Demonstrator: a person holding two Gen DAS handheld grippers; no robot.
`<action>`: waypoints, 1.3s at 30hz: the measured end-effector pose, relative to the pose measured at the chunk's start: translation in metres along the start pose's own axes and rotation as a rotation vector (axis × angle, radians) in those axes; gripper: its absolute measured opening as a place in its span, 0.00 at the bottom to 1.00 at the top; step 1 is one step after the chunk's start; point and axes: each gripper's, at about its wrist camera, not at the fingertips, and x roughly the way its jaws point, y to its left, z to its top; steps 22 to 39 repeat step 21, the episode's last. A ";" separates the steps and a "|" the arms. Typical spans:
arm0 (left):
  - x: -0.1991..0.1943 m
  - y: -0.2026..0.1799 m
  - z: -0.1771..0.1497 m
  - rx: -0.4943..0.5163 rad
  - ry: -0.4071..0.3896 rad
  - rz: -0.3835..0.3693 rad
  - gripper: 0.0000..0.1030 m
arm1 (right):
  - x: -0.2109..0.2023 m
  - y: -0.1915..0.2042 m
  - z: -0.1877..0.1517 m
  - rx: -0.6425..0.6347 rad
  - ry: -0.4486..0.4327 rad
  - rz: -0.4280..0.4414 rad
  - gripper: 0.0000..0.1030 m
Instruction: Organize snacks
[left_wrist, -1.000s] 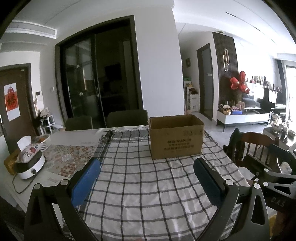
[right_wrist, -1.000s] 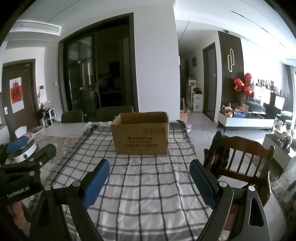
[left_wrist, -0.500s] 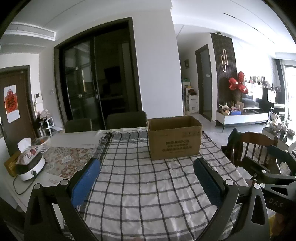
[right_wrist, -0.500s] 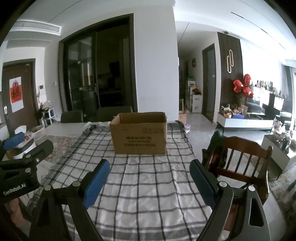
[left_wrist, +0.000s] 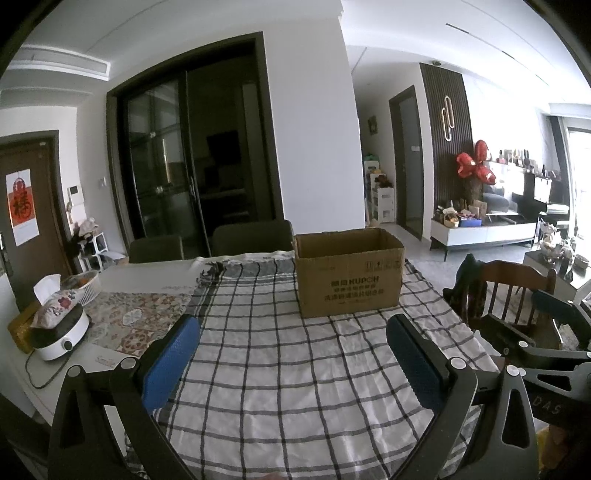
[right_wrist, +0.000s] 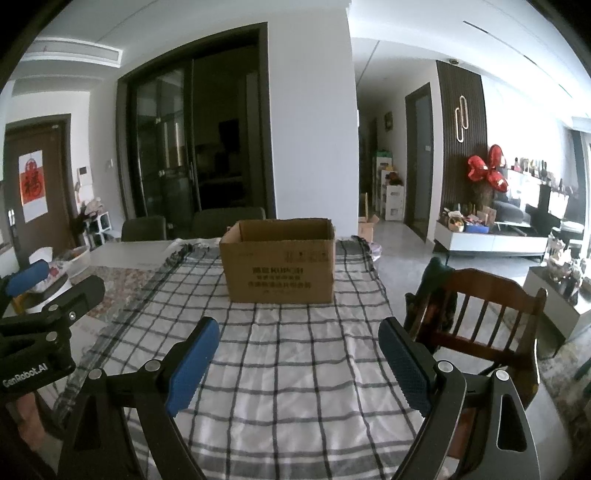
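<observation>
An open brown cardboard box (left_wrist: 349, 273) (right_wrist: 280, 260) stands upright on the checked cloth (left_wrist: 288, 369) (right_wrist: 295, 369) at the far part of the table. No snack shows in either view, and the box's inside is hidden by its front wall. My left gripper (left_wrist: 293, 360) hovers over the cloth well short of the box, jaws wide apart with nothing between them. My right gripper (right_wrist: 297, 360) is likewise open and empty, aimed at the box from the near side. Each gripper shows at the edge of the other's view.
A wooden chair (right_wrist: 476, 325) with dark clothing on it stands at the table's right side. On the left end are a white cooker with a tissue pack (left_wrist: 59, 325) and a white basket (left_wrist: 86, 286). Two dark chairs (left_wrist: 251, 236) stand behind the table.
</observation>
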 end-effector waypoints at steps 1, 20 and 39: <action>0.000 0.000 0.000 0.001 0.001 0.000 1.00 | 0.000 0.000 0.000 -0.001 0.001 -0.001 0.86; 0.003 0.000 0.000 0.002 0.006 -0.004 1.00 | 0.002 -0.001 0.001 0.000 0.004 -0.002 0.86; 0.004 0.000 -0.001 0.002 0.006 -0.003 1.00 | 0.002 -0.001 0.001 0.000 0.004 -0.001 0.86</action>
